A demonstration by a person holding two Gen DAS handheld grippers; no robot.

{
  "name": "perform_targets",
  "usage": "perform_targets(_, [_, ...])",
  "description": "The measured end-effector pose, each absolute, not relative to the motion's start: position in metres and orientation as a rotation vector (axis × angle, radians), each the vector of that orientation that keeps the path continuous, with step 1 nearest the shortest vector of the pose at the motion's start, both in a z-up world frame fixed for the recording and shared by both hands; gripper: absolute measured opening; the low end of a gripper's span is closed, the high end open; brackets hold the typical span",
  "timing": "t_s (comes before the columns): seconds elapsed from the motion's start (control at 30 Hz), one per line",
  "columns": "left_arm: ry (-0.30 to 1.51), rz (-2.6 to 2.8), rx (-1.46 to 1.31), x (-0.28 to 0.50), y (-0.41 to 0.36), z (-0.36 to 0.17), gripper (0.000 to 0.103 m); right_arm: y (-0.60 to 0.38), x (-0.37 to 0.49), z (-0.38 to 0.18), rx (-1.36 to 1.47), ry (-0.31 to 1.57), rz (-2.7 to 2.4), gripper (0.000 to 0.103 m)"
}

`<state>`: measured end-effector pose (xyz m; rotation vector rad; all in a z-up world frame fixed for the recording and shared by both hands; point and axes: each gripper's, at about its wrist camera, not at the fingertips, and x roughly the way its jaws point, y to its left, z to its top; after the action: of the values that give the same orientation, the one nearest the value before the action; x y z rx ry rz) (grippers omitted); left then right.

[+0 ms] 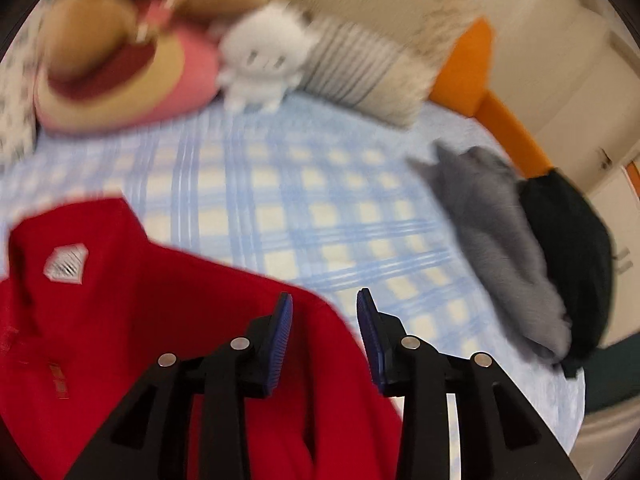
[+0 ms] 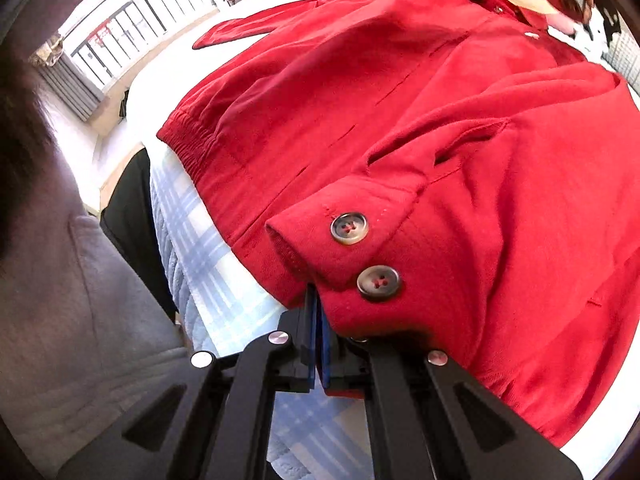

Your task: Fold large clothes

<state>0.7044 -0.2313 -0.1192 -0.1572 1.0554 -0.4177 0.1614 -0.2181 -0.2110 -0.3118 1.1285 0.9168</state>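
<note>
A red jacket [image 2: 420, 128] lies spread on a bed with a blue-and-white checked sheet [image 1: 304, 208]. In the right wrist view my right gripper [image 2: 318, 320] is shut on the jacket's sleeve cuff [image 2: 344, 248], which has two grey buttons, and holds it over the jacket's body. In the left wrist view the jacket [image 1: 132, 312] fills the lower left, with a silver chest badge. My left gripper [image 1: 324, 320] is open and empty, just above the jacket's edge.
A grey garment [image 1: 496, 248] and a black garment [image 1: 568, 256] lie bunched at the bed's right side. Plush toys [image 1: 260, 56] and a striped pillow [image 1: 360, 68] sit at the head. The person's grey sleeve [image 2: 72, 300] is at left; a railing [image 2: 132, 24] stands beyond.
</note>
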Motion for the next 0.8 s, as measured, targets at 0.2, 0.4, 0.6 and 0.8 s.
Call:
perform_targets(0.2, [1.087,-0.612,-0.122,0.647,-0.254,-0.098,0.052,-0.208,0.164,-0.216,-0.298,1.123,0.895,0.003])
perform_targets(0.4, [1.231,-0.552,-0.082,0.621,-0.26,-0.169,0.051,-0.205,0.162,-0.216,-0.278,1.112,0.852,0.003])
perform_targets(0.6, [1.259,-0.482,-0.266,0.62,-0.229,-0.214,0.04,-0.204,0.152,-0.207,-0.23,1.108,0.846,0.024])
perform_targets(0.8, [1.234,-0.467,-0.164,0.613,-0.24,-0.21,0.04,-0.229,0.132,-0.149,-0.109,1.027,0.854,0.057])
